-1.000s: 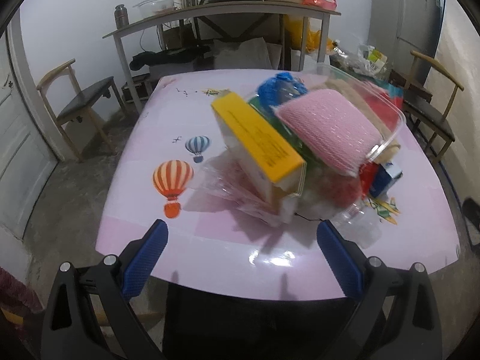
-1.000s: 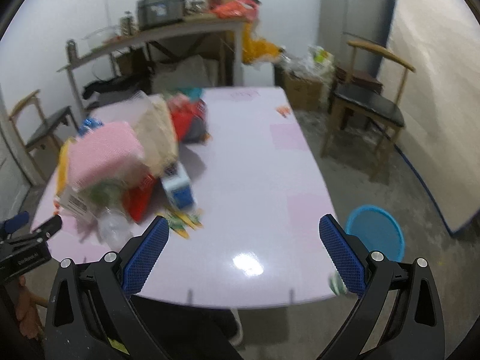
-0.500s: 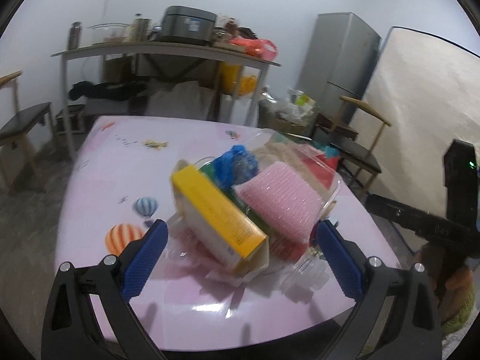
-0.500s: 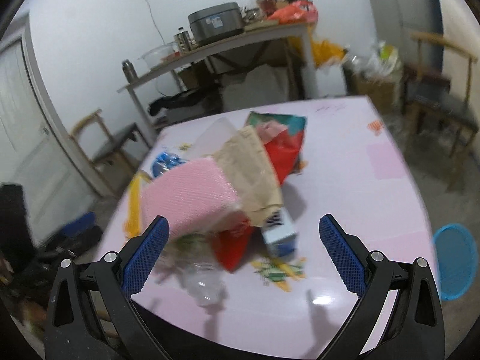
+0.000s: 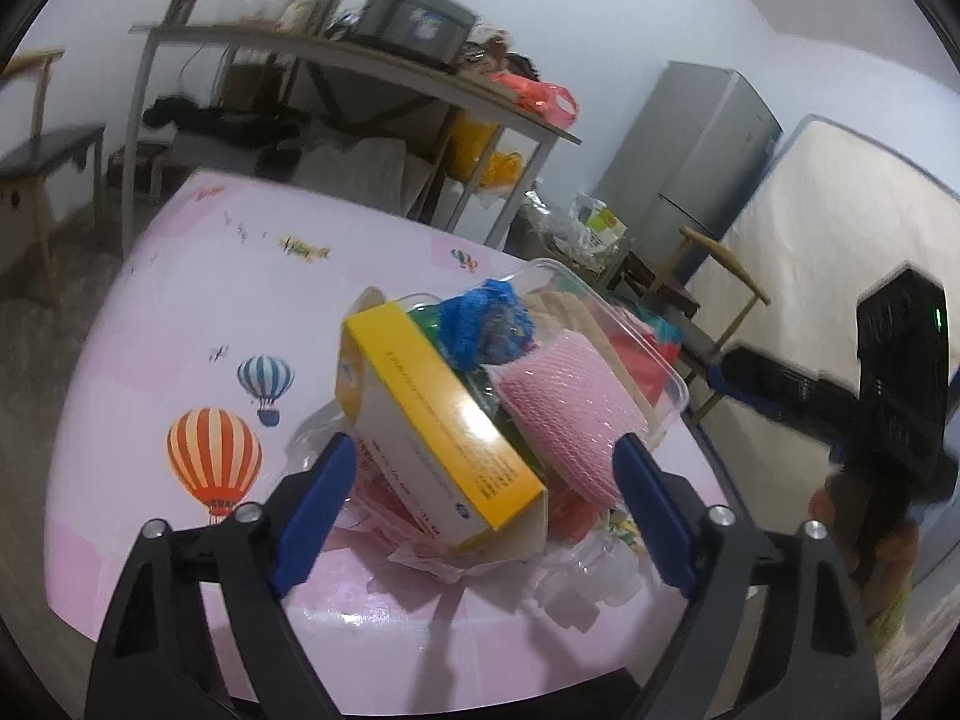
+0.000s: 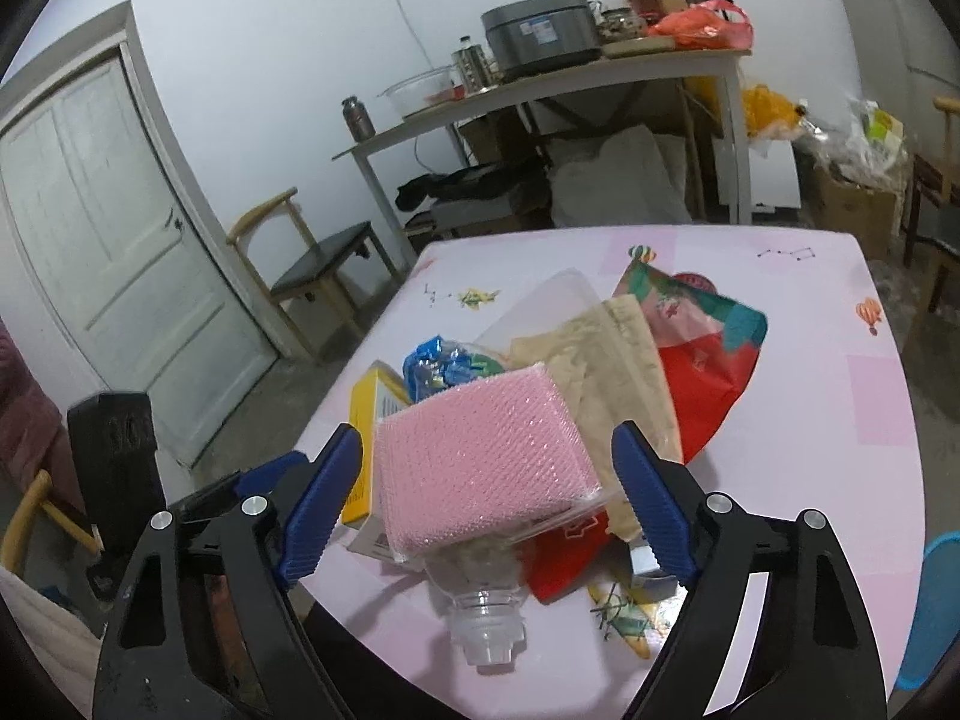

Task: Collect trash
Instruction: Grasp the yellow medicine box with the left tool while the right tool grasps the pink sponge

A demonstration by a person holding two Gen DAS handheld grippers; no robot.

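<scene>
A trash pile lies on the pink table (image 5: 240, 300): a yellow box (image 5: 438, 420), a pink sponge pack (image 5: 570, 420), a blue crumpled wrapper (image 5: 486, 324) and a clear plastic tub (image 5: 600, 312). The right wrist view adds a red bag (image 6: 702, 384), beige paper (image 6: 612, 360) and a clear bottle (image 6: 486, 618). My left gripper (image 5: 480, 462) frames the box's near end, jaws closing, pads not touching it. My right gripper (image 6: 486, 450) frames the pink sponge pack (image 6: 480, 456) from the other side, jaws closing, pads clear of it.
A blue basket (image 6: 936, 600) stands on the floor right of the table. Behind are a side table with a rice cooker (image 5: 414, 30), a fridge (image 5: 702, 156), a mattress (image 5: 840, 228), a door (image 6: 108, 252) and wooden chairs (image 6: 312, 252).
Both grippers swung round to face the pile and came nearer to it from opposite sides. Both pairs of jaws have narrowed a little. The pile has not moved.
</scene>
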